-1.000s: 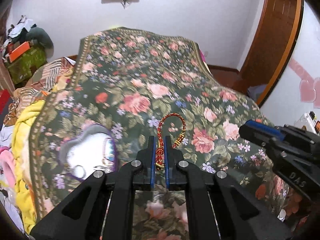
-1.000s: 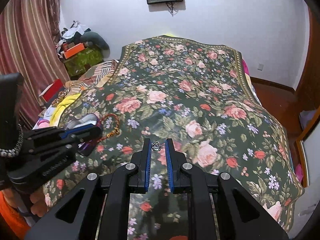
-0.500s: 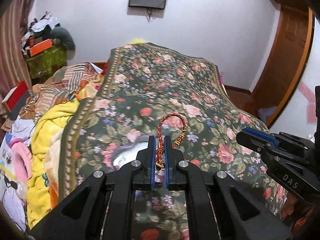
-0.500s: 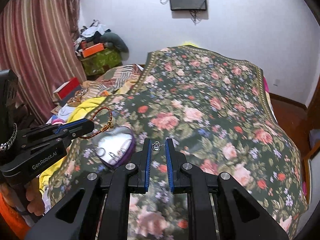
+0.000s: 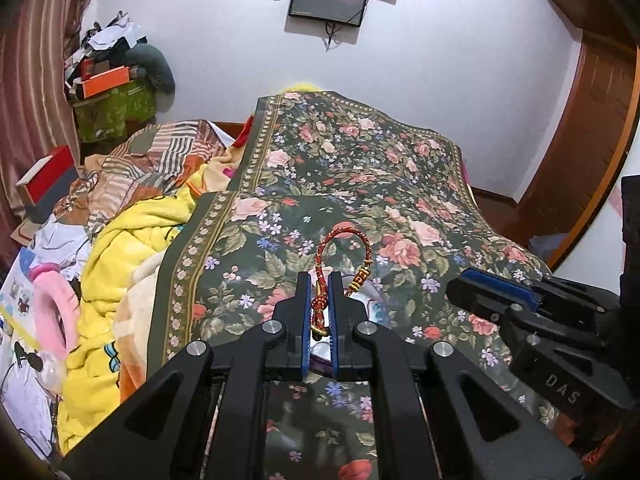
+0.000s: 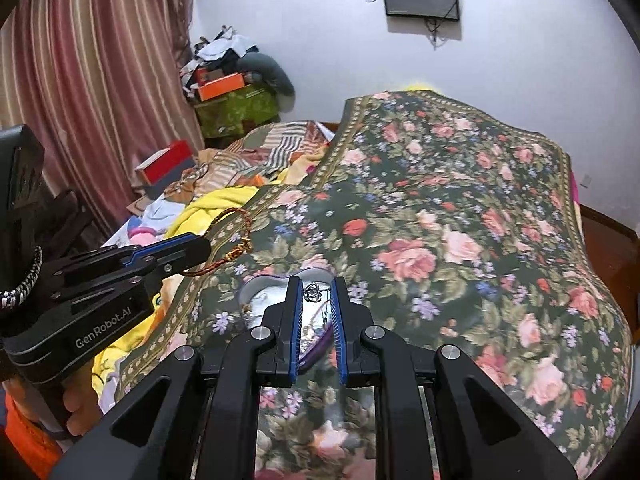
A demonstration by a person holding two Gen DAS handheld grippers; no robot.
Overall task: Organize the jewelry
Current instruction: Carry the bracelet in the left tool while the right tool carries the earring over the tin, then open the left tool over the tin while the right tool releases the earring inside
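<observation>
Both grippers have swung toward the bedspread's (image 6: 460,216) left edge, over the heart-shaped tin (image 6: 260,296). Left gripper (image 5: 320,312) pinches the red braided bracelet (image 5: 340,240); right gripper (image 6: 316,312), nearly closed, pinches a small silver charm (image 6: 313,292) above the tin.

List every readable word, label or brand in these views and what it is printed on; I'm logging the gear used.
"GenRobot.AI": on the side of the left hand-held gripper.
"DAS": on the body of the right hand-held gripper.
Print on the boxes in the corner is too small to read.
</observation>
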